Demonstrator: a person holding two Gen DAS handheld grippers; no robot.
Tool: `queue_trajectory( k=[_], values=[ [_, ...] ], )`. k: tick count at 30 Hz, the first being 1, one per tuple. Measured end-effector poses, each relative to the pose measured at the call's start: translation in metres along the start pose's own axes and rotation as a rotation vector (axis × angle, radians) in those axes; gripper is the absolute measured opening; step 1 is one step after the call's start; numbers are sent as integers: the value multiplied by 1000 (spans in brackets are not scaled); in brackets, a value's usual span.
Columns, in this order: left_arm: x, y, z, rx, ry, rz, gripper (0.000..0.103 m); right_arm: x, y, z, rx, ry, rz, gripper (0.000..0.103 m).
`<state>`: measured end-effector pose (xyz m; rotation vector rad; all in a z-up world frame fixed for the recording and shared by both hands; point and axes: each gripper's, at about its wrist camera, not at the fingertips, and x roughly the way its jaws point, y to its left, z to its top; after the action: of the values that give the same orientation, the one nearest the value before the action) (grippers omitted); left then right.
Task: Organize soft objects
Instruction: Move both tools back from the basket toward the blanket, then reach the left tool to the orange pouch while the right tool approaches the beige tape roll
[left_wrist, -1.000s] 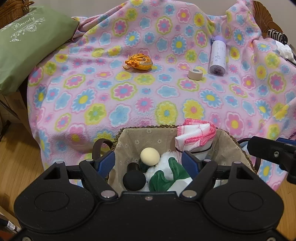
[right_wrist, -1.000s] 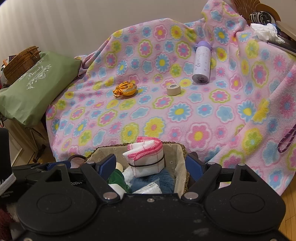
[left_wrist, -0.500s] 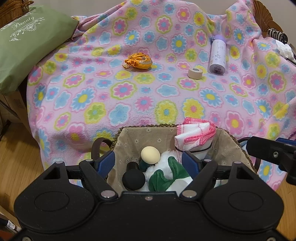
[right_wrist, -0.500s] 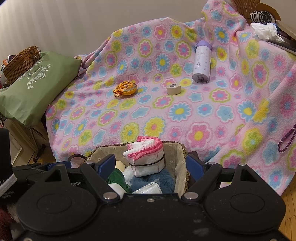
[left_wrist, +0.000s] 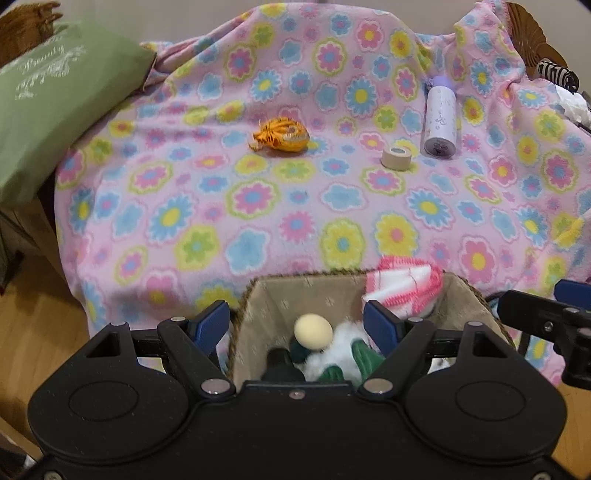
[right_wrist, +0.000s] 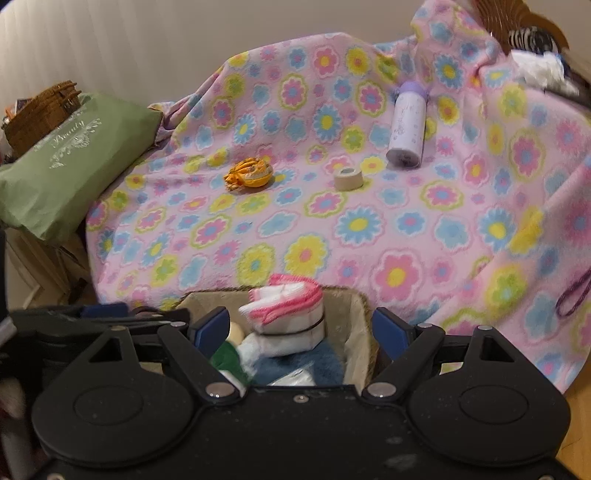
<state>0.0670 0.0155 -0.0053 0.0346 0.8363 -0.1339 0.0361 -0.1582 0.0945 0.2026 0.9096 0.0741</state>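
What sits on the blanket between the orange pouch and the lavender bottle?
A small beige tape roll, close beside the lavender bottle and well apart from the orange pouch. Both wrist views show it.

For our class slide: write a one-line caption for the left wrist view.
Open left gripper above a filled basket, flowered blanket beyond.

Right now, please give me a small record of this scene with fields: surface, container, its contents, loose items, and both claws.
surface: flowered pink blanket
container: lined woven basket at the blanket's near edge
contents: pink-edged white cloth bundle, cream ball, white and green plush, blue fuzzy item
loose items: orange cloth pouch, tape roll, lavender-capped bottle lying down
beside blanket: green cushion
left claw: open, over the basket, holds nothing
right claw: open, over the basket, holds nothing
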Motion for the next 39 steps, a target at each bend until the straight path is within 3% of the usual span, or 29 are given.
queue_trajectory(
  k=[3, 12, 18, 23, 29, 39],
  values=[
    [3, 3, 14, 17, -9, -9, 88, 7, -2, 8, -21, -22, 0, 87],
    [27, 6, 59, 99, -57, 53, 88, 45, -6, 45, -111, -57, -21, 88],
    [53, 12, 84, 76, -81, 69, 88, 79, -8, 68, -149, -78, -29, 88],
    [76, 18, 102, 40, -123, 84, 88, 117, -21, 91, -99, -60, -28, 88],
    [111, 22, 125, 55, -171, 149, 88, 167, -23, 112, -141, -35, -93, 88],
    [146, 42, 148, -107, -128, 167, 88, 216, -33, 128, -133, 30, -111, 88]
  ],
)
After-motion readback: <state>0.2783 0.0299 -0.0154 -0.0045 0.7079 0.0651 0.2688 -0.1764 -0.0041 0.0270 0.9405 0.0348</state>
